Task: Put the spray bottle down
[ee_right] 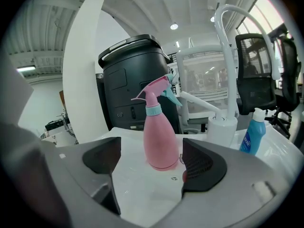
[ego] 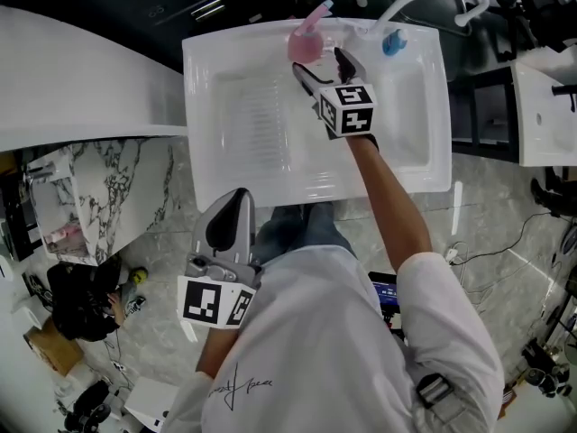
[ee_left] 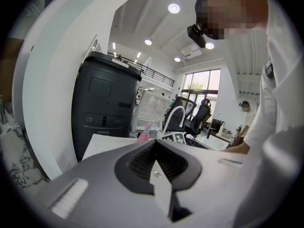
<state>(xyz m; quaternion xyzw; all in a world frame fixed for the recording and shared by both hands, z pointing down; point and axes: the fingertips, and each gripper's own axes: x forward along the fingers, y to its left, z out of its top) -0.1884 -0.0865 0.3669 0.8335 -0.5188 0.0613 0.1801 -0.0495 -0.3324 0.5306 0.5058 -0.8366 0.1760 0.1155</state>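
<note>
Spray bottle [ego: 305, 43]: pink pear-shaped body, pale teal collar at neck, pink spray head with teal tip. Upright, base flat on back ledge of white sink [ego: 207, 106]. In right gripper view, just left of white faucet base [ee_right: 222, 127], teal tip turned toward faucet side. Not gripped: right claw [ee_right: 151, 167] spread wide, bottle standing just beyond its pads, nearer right pad.

Nothing legible; cursive script [ego: 239, 383] on the shirt [ego: 352, 350], seven o'clock, and the blue bottle [ee_right: 251, 136] label, three o'clock, both unreadable.
</note>
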